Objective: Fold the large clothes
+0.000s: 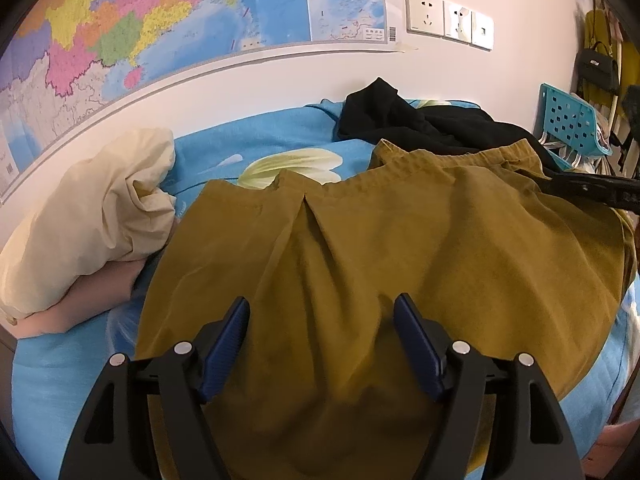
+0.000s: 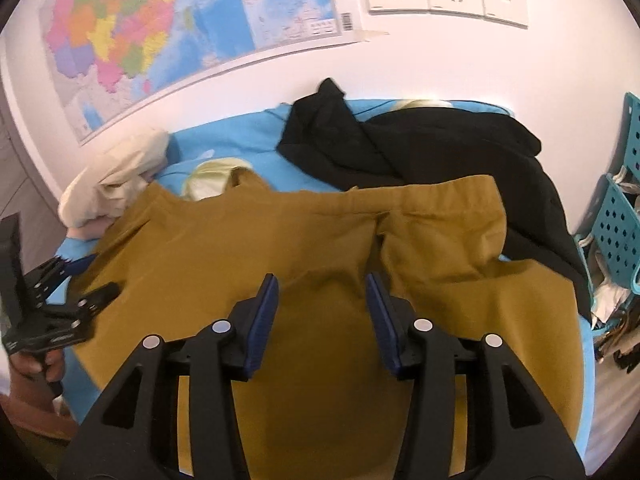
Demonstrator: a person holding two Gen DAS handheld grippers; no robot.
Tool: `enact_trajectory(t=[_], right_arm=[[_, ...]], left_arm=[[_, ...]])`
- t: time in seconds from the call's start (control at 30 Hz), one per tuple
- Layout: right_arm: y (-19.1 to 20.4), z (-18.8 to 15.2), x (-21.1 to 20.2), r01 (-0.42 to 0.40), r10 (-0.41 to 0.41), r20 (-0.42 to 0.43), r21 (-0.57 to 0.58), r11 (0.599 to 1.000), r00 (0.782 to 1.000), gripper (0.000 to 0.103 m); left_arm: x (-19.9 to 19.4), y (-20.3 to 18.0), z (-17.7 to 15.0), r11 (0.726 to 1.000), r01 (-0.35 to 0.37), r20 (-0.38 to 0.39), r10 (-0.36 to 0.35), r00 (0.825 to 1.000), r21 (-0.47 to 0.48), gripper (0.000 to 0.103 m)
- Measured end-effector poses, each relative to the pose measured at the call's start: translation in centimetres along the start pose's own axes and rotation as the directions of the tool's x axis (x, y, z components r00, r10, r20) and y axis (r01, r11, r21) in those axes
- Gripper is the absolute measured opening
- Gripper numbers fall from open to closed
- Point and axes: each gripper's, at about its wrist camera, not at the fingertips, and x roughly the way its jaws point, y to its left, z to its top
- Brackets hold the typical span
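Through the left wrist I am hovering my left gripper (image 1: 322, 320), jaws spread and empty, over the mustard garment (image 1: 400, 248) lying on the blue bedspread (image 1: 48, 380). Through the right wrist my right gripper (image 2: 322, 294) is hanging half-spread, pinching nothing, nearer the waistband (image 2: 420, 192); the cloth is looking soft, light and floppy, so I am judging the waistband corners the best hold.

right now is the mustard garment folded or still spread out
Spread out. The mustard garment lies flat and wide across the blue bedsheet, its waistband at the far edge; no layer is doubled over.

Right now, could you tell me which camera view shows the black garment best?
The right wrist view: the black garment lies whole behind the mustard trousers. The left wrist view shows it smaller, its right end hidden.
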Motion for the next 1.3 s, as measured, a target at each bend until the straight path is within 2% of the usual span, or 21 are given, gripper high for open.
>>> enact_trajectory(t=[0.17, 0.47, 0.6, 0.67, 0.7, 0.77, 0.8, 0.87, 0.93, 1.0, 1.03, 1.13, 1.23, 1.27, 1.3], right_arm=[[0.6, -1.1, 1.1, 0.003, -0.005, -0.050, -0.029, 1.000, 0.999, 0.044], [-0.3, -0.9, 4.9, -0.003, 0.007, -0.104, 0.039, 0.999, 0.995, 0.044], [-0.4, -0.6, 2.6, -0.012, 0.016, -0.079, 0.050, 0.999, 0.997, 0.046], [-0.9, -0.7, 0.6, -0.048, 0.051, -0.045, 0.065, 0.997, 0.998, 0.052], [-1.4, -1.0, -1.0, -0.044, 0.045, -0.022, 0.074, 0.996, 0.999, 0.056], [-2.7, -1.8, -3.6, -0.009, 0.007, 0.013, 0.096, 0.995, 1.000, 0.056], [-3.4, -2.3, -4.6, 0.008, -0.010, 0.021, 0.108, 0.994, 1.000, 0.056], [-4.9, -3.3, -6.0, 0.050, -0.054, 0.024, 0.143, 0.988, 0.998, 0.057], [-6.7, -4.5, -6.2, 0.088, -0.089, -0.003, 0.181, 0.980, 0.996, 0.051], [-8.1, -5.2, -4.9, 0.125, -0.118, -0.046, 0.207, 0.970, 0.992, 0.040], [-8.6, -5.4, -3.9, 0.138, -0.127, -0.063, 0.216, 0.967, 0.990, 0.037], [-8.9, -5.4, -2.0, 0.152, -0.140, -0.071, 0.206, 0.967, 0.988, 0.038], [-9.0, -5.1, -2.1, 0.150, -0.136, -0.079, 0.218, 0.964, 0.988, 0.038], [-9.1, -5.1, -2.5, 0.140, -0.126, -0.073, 0.229, 0.963, 0.989, 0.039], [-9.4, -5.3, -3.3, 0.109, -0.096, -0.062, 0.259, 0.960, 0.993, 0.045]], left_arm=[[0.0, 0.1, -0.1, 1.000, 0.007, 0.003, -0.007, 1.000, -0.006, 0.072], [0.4, 0.8, -0.3, 0.999, 0.034, -0.007, -0.034, 0.999, -0.042, 0.076], [-1.1, 1.9, -0.7, 0.997, 0.057, 0.028, -0.055, 0.998, -0.061, 0.076], [-2.6, 3.1, -1.2, 0.991, 0.099, 0.061, -0.094, 0.994, -0.085, 0.076], [-3.2, 3.7, -1.5, 0.988, 0.119, 0.072, -0.112, 0.991, -0.101, 0.076], [-3.8, 4.8, -1.9, 0.982, 0.141, 0.079, -0.132, 0.988, -0.125, 0.076], [-4.1, 5.3, -2.3, 0.981, 0.139, 0.077, -0.129, 0.989, -0.136, 0.076], [-3.8, 6.2, -2.9, 0.984, 0.091, 0.051, -0.084, 0.995, -0.153, 0.076], [-2.8, 6.9, -3.5, 0.981, 0.073, 0.009, -0.072, 0.997, -0.181, 0.077], [-1.8, 7.5, -3.9, 0.970, 0.107, -0.008, -0.111, 0.994, -0.218, 0.080], [-1.5, 7.6, -4.1, 0.968, 0.109, -0.009, -0.115, 0.993, -0.225, 0.081], [-1.0, 7.6, -4.1, 0.967, 0.105, -0.017, -0.112, 0.994, -0.234, 0.083], [-1.4, 7.7, -4.1, 0.965, 0.094, -0.027, -0.104, 0.994, -0.244, 0.083], [-1.6, 7.8, -4.1, 0.966, 0.091, -0.027, -0.100, 0.995, -0.243, 0.083], [-2.2, 8.0, -4.3, 0.965, 0.091, -0.026, -0.101, 0.995, -0.246, 0.083]])
